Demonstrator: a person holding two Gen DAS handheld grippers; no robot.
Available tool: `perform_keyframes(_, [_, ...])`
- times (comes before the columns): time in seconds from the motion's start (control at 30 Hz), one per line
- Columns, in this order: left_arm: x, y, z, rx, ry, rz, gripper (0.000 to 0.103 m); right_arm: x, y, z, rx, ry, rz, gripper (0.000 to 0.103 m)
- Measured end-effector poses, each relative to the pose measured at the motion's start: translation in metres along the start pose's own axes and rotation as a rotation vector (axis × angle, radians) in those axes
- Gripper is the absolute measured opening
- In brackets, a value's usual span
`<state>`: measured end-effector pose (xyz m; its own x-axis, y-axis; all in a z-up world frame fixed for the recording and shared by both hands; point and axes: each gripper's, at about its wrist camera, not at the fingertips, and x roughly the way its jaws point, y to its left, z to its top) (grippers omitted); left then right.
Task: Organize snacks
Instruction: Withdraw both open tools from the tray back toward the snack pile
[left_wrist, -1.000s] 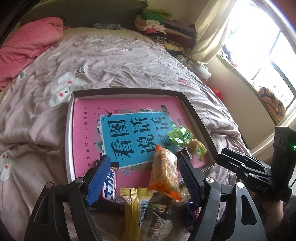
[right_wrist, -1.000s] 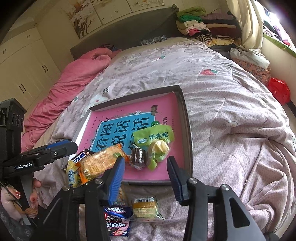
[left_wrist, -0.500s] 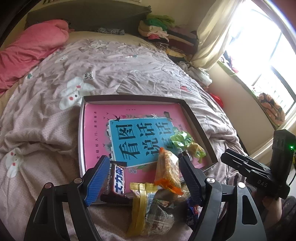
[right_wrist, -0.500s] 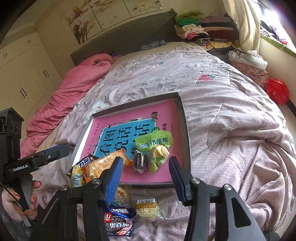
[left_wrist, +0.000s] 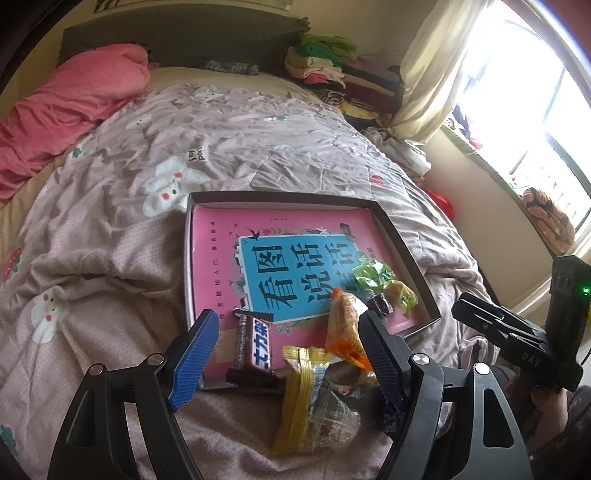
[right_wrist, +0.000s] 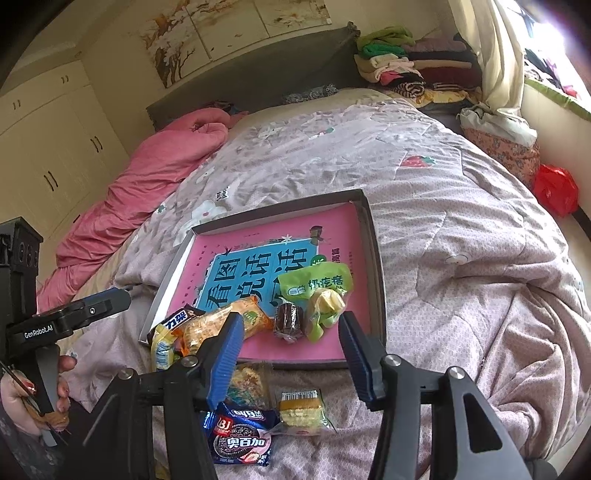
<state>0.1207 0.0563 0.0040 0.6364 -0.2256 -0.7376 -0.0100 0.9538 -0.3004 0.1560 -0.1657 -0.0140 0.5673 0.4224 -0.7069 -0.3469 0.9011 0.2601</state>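
Observation:
A shallow grey box (left_wrist: 410, 251) (right_wrist: 376, 258) with a pink and blue book in it lies on the bed. In it lie green snack packets (left_wrist: 373, 275) (right_wrist: 317, 286), a small dark wrapped cake (right_wrist: 290, 317), an orange cracker pack (left_wrist: 343, 325) (right_wrist: 225, 321) and a chocolate bar (left_wrist: 255, 343) over the near rim. A yellow-edged packet (left_wrist: 306, 391), a blue cookie pack (right_wrist: 240, 435) and a small cake pack (right_wrist: 299, 406) lie on the quilt in front. My left gripper (left_wrist: 284, 354) is open and empty above the chocolate bar. My right gripper (right_wrist: 290, 354) is open and empty above the near rim.
The bed has a crumpled lilac quilt (left_wrist: 110, 236) and a pink blanket (right_wrist: 147, 177) at the far left. Folded clothes (right_wrist: 406, 62) are stacked at the head. A curtain and window (left_wrist: 517, 92) are on the right, with a red bag (right_wrist: 554, 188) on the floor.
Both grippers have pulled back and up from the box, still open. The snacks lie where they were.

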Motion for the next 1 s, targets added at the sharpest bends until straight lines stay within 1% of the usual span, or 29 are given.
perform_keyframes(0.53, [-0.011, 0.005, -0.012, 0.015, 0.009, 0.01, 0.079, -0.008, 0.014, -0.009, -0.062, 0.0, 0.011, 0.053])
perform_keyframes(1.0, [-0.018, 0.006, -0.035, 0.025, 0.05, 0.006, 0.079, -0.015, 0.027, -0.022, -0.119, 0.014, 0.039, 0.055])
